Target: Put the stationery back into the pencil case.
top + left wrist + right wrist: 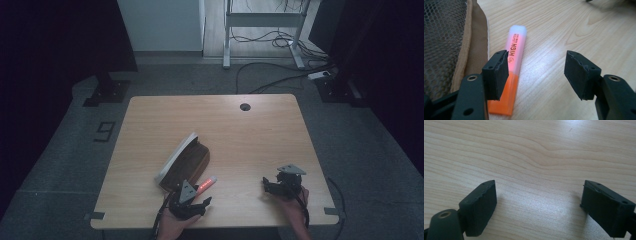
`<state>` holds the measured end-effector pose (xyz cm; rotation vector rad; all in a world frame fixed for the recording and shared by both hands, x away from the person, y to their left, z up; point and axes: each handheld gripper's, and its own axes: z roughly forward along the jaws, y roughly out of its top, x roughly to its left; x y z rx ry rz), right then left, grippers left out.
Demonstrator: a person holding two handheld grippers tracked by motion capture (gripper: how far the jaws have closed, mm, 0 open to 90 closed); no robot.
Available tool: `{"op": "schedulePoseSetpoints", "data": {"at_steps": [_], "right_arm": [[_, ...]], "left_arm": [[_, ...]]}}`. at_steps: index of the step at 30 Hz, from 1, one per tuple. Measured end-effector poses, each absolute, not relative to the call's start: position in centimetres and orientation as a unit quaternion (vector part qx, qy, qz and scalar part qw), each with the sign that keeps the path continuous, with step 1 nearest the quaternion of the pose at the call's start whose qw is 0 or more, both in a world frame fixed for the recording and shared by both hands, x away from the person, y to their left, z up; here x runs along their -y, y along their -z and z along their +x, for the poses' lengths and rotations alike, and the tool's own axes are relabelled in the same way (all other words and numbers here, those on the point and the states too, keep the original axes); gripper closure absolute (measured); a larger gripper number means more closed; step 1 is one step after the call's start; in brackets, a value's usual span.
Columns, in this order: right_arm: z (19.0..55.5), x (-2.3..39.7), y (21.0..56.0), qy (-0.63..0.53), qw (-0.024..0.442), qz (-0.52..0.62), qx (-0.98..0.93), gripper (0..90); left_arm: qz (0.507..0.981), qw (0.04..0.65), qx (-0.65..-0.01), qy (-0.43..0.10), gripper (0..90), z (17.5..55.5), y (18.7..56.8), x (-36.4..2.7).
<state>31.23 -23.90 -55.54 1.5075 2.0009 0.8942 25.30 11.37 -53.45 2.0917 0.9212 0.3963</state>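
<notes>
An orange highlighter (206, 183) with a translucent cap lies on the wooden table (250, 140), just right of an open brown pencil pouch (187, 161) with a pale lid. In the left gripper view the highlighter (514, 67) lies lengthwise beside the pouch's mesh lining (446, 37). My left gripper (537, 67) is open, its left jaw partly over the highlighter's body and nothing between the jaws. In the high view the left gripper (197, 197) sits at the highlighter's near end. My right gripper (270, 186) (536, 202) stands open over bare wood at the front right.
A round cable hole (245, 106) sits near the table's far edge. Beyond the table are a desk frame (262, 20) and loose cables (280, 75) on the grey floor. The person's hands come in over the front edge.
</notes>
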Motion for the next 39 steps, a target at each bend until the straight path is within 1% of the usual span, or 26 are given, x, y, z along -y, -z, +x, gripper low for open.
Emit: {"op": "schedulePoseSetpoints", "data": {"at_steps": [6,23,29,34,39], "right_arm": [[31.2,23.9,55.5,-0.327,0.238,0.550,-0.731,12.6],[31.2,23.9,55.5,-0.327,0.238,0.550,-0.731,12.6],[31.2,23.9,55.5,-0.327,0.238,0.550,-0.731,12.5],[31.2,23.9,55.5,-0.327,0.238,0.550,-0.731,12.6],[31.2,23.9,55.5,-0.327,0.238,0.550,-0.731,12.6]], "left_arm": [[0.824,0.389,-0.381,-0.158,36.3,25.9,53.8,-11.3],[0.829,0.371,-0.391,-0.149,36.2,26.6,54.2,-10.8],[0.829,0.358,-0.401,-0.154,43.5,26.7,54.5,-10.7],[0.831,0.352,-0.400,-0.159,52.8,26.6,54.6,-10.7],[0.830,0.355,-0.400,-0.159,65.2,26.6,54.6,-10.7]]}}
